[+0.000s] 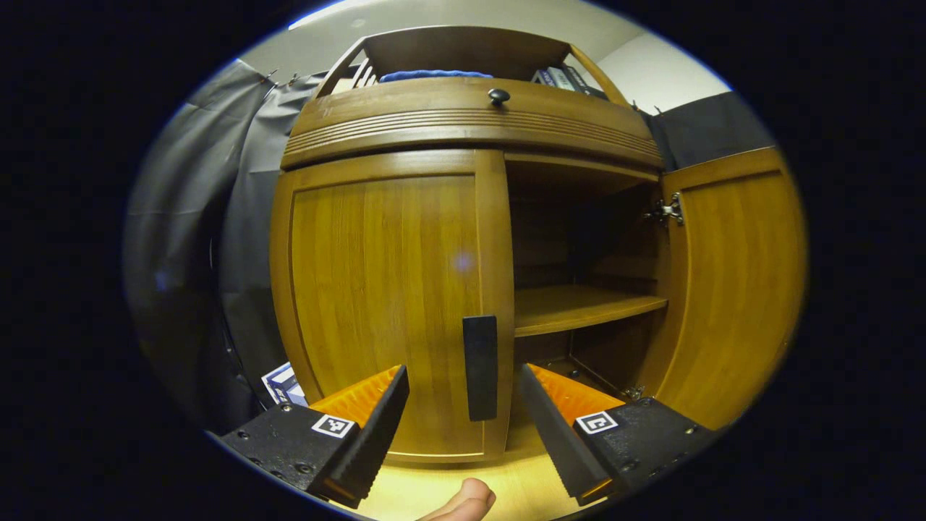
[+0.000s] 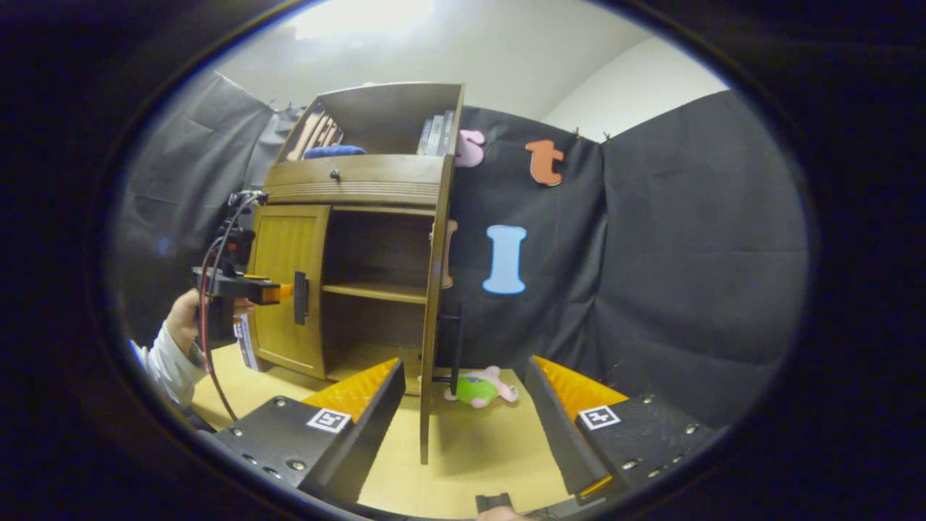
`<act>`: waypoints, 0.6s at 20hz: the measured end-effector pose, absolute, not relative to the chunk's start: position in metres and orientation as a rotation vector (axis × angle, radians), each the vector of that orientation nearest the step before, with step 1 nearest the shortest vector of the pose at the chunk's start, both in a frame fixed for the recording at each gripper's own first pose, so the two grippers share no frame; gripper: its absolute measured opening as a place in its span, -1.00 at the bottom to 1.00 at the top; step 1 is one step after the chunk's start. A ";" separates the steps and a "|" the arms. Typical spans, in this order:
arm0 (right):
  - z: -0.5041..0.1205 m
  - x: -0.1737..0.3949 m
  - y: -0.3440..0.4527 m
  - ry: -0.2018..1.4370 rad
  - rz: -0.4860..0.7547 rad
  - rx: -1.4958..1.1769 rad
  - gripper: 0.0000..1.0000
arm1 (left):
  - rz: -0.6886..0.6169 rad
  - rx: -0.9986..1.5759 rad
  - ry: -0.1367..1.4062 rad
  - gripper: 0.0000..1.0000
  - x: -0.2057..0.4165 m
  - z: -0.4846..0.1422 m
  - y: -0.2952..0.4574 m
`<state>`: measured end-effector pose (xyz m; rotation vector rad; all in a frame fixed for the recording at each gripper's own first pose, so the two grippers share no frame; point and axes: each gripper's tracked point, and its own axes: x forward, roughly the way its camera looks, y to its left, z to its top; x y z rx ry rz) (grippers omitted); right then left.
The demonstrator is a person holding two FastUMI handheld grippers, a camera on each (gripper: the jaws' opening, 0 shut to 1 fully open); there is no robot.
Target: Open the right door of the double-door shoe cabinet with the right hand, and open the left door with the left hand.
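Observation:
The wooden shoe cabinet (image 1: pixel 463 123) stands close ahead in the left gripper view. Its left door (image 1: pixel 383 289) is closed and carries a black vertical handle (image 1: pixel 480 365). My left gripper (image 1: pixel 466 420) is open, with one finger on each side of that handle and just short of it. The right door (image 1: pixel 731 289) is swung wide open, baring an inner shelf (image 1: pixel 579 307). In the right gripper view this open right door (image 2: pixel 432 311) is edge-on, its handle (image 2: pixel 454 347) facing right. My right gripper (image 2: pixel 463 420) is open and empty, a little back from the door's edge. A hand holds the left gripper (image 2: pixel 286 291) at the left door's handle (image 2: pixel 300 297).
A drawer with a dark knob (image 1: pixel 498 95) sits above the doors, with books (image 2: pixel 434 134) and a blue cloth (image 2: pixel 333 151) on the top shelf. A pink and green plush toy (image 2: pixel 481 387) lies on the light wooden surface (image 2: pixel 477 449) behind the open door.

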<state>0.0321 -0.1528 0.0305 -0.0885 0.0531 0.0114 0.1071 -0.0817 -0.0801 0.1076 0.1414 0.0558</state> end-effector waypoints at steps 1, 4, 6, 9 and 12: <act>0.041 0.027 -0.149 0.015 -0.002 -0.057 1.00 | 0.062 0.101 0.141 0.92 0.115 -0.083 -0.082; 0.053 0.016 -0.122 -0.048 0.046 0.046 0.98 | 0.071 0.105 0.128 0.90 0.142 -0.091 -0.083; 0.054 0.016 -0.121 -0.052 0.046 0.057 0.96 | 0.092 0.105 0.108 0.84 0.157 -0.091 -0.082; 0.058 0.017 -0.116 -0.046 0.046 0.036 0.97 | 0.068 0.143 0.114 0.36 0.174 -0.099 -0.084; 0.061 0.019 -0.103 -0.030 0.075 0.037 0.96 | 0.017 0.125 0.110 -0.31 0.173 -0.101 -0.090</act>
